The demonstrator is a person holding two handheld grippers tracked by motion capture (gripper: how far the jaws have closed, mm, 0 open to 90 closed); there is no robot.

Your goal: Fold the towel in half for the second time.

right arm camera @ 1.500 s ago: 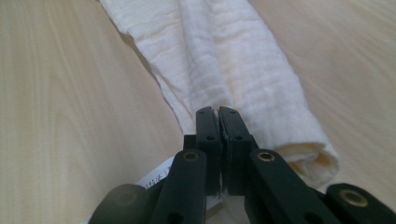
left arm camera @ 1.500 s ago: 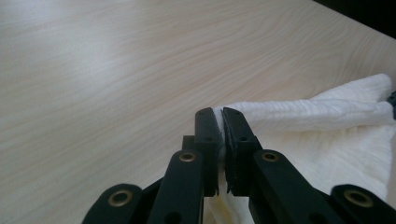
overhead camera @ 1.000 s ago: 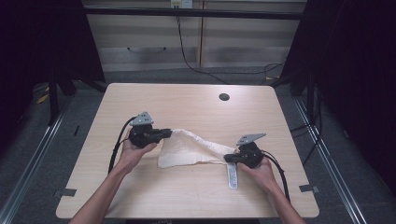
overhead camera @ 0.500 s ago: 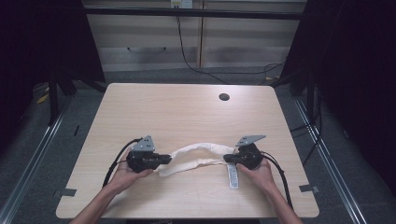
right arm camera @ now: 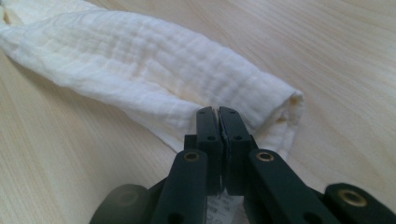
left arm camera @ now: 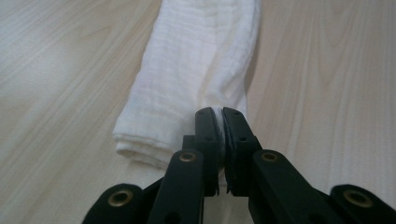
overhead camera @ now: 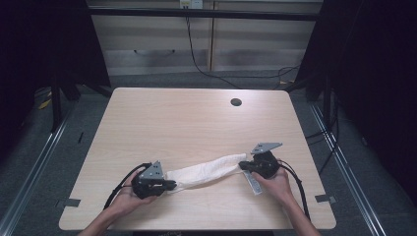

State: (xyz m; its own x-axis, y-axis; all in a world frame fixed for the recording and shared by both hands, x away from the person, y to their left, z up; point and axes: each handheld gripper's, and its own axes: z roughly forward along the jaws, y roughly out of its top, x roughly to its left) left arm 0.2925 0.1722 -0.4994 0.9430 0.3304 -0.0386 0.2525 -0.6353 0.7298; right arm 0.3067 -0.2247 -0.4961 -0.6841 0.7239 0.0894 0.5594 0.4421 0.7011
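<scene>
I pinch each end of the white cloth (overhead camera: 204, 173) with my left gripper (overhead camera: 167, 185) and right gripper (overhead camera: 244, 167), jaws pressed together on fabric, stretching its folded band flat on the counter (overhead camera: 187, 128) so it stays neat.

Surface (overhead camera: 196, 123): bare wood beyond the cloth (overhead camera: 204, 173), passable throughout. Obstacles: cloth roll lying across the near strip; small dark hole (overhead camera: 236, 102) at the far edge.

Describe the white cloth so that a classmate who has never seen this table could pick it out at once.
Start at the light wooden table and look to its near edge, between the left gripper and the right gripper. The white cloth lies there, folded into a long band, each end pinched by one gripper. It is the soft, crinkled thing among hard black tools.
</scene>
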